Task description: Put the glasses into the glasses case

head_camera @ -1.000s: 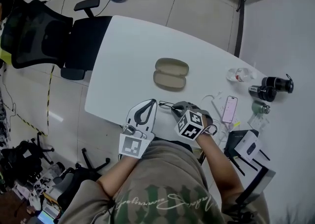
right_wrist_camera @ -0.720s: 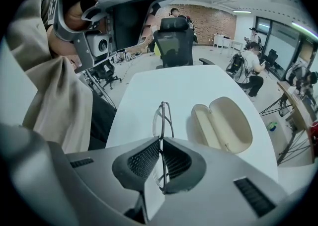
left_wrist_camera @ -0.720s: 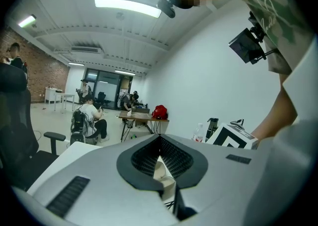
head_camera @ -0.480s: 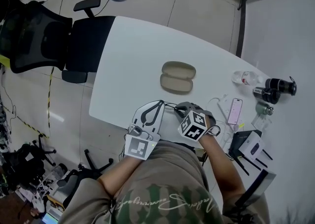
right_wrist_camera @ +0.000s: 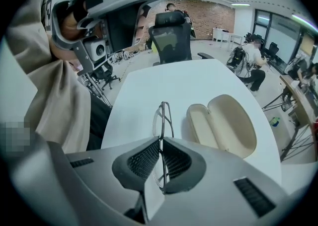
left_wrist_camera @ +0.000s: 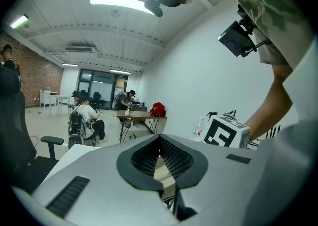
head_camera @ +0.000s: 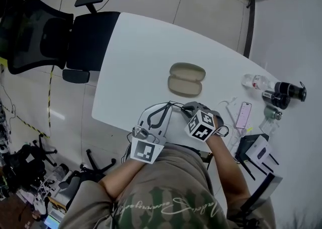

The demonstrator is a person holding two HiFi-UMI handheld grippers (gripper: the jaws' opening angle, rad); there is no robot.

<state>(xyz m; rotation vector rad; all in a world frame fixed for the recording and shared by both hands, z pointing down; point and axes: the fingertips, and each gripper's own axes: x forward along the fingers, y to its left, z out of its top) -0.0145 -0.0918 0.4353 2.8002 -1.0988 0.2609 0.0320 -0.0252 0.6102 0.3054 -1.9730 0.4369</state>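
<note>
Beige glasses case [head_camera: 186, 79], dark-framed glasses [right_wrist_camera: 163, 120], white table [head_camera: 136, 52].

I count two claws, left claw [head_camera: 162, 107] and right claw [head_camera: 184, 108], one pair of glasses [right_wrist_camera: 162, 116], one glasses case [head_camera: 186, 78] at twelve o'clock, one phone [head_camera: 243, 115] at three o'clock, one chair [head_camera: 45, 34] at ten o'clock.

- Glasses [head_camera: 171, 104]: the head view shows only thin dark frame segments between the grippers. The right gripper [head_camera: 184, 108] covers the rest.
- Right gripper view: the near lens runs down between the closed pads, its lower rim hidden.
- Left gripper [left_wrist_camera: 159, 137]: thin dark lines low in the jaw slot; identity and contact indeterminate.
- Beige surface [left_wrist_camera: 162, 173]: a sliver through the jaw opening, too little to identify.
- Office chair [head_camera: 40, 31]: cut off at the left edge.
</note>
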